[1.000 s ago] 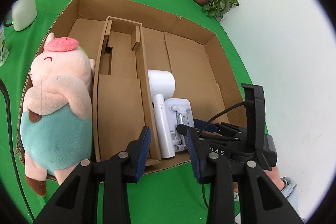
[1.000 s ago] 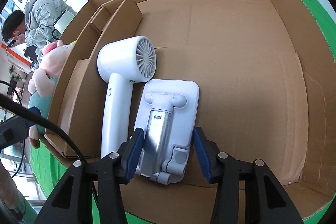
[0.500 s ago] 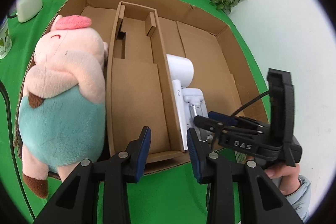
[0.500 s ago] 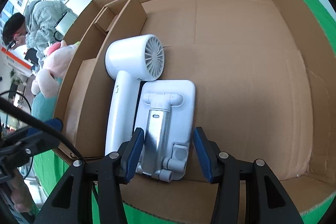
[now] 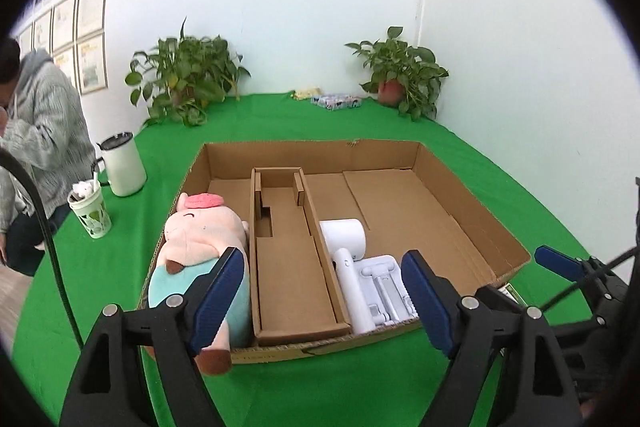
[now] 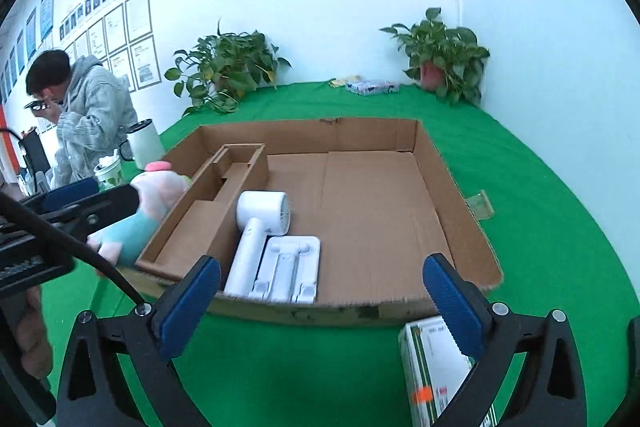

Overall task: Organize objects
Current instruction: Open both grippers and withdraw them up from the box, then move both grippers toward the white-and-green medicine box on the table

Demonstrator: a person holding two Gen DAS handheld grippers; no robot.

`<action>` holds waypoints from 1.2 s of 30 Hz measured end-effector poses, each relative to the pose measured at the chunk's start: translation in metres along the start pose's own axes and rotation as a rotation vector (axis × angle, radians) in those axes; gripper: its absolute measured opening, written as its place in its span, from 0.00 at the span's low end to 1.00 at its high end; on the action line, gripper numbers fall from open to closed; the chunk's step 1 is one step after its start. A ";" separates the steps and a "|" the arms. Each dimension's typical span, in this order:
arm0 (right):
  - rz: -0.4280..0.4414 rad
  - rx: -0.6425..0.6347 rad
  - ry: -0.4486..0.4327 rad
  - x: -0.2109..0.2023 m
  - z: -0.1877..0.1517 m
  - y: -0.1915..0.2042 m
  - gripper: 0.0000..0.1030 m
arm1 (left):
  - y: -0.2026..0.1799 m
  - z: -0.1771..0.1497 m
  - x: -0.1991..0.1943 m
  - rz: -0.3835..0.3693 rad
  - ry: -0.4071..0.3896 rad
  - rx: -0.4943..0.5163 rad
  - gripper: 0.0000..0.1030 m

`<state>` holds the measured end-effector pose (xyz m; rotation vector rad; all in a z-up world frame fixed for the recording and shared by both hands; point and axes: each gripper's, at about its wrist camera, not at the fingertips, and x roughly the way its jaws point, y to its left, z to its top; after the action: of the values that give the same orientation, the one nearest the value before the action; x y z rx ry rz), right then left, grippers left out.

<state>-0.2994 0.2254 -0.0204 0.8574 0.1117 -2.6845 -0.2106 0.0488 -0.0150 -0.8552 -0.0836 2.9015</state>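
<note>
A shallow cardboard box [image 5: 472, 219] [image 6: 452, 195] lies on the green cloth. In it lie a pink plush pig [image 5: 200, 247] [image 6: 160, 191] in the left bay, then a white hair dryer [image 5: 346, 255] [image 6: 260, 223] and a white folding stand [image 5: 384, 287] [image 6: 292, 263] side by side. My left gripper [image 5: 322, 297] hangs over the box's near edge, its jaws opening with nothing between them. My right gripper [image 6: 320, 303] is pulled back in front of the box, jaws opening wide and holding nothing. A white and green carton [image 6: 436, 363] lies by its right finger.
A cardboard insert [image 5: 288, 247] divides the box. A white kettle [image 5: 122, 163] and a patterned cup [image 5: 90, 207] stand at the left, near a person in a grey hoodie [image 6: 92, 115]. Potted plants [image 5: 188, 75] [image 5: 400, 75] and small packets [image 5: 336, 101] sit along the back wall.
Both grippers have drawn back and up out of the box and tilted toward level. Both have opened wide. The right one no longer brackets the white stand, which stays in the box.
</note>
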 end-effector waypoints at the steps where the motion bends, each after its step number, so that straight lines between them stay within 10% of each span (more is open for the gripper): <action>1: -0.005 -0.007 -0.006 -0.008 -0.005 0.002 0.99 | -0.005 -0.005 -0.002 0.001 0.001 -0.004 0.78; 36: -0.021 -0.016 0.064 -0.037 -0.065 -0.020 0.99 | -0.027 -0.060 -0.015 0.074 0.090 0.019 0.78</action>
<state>-0.2414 0.2658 -0.0526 0.9428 0.1571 -2.6729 -0.1629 0.0751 -0.0550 -1.0054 -0.0164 2.9212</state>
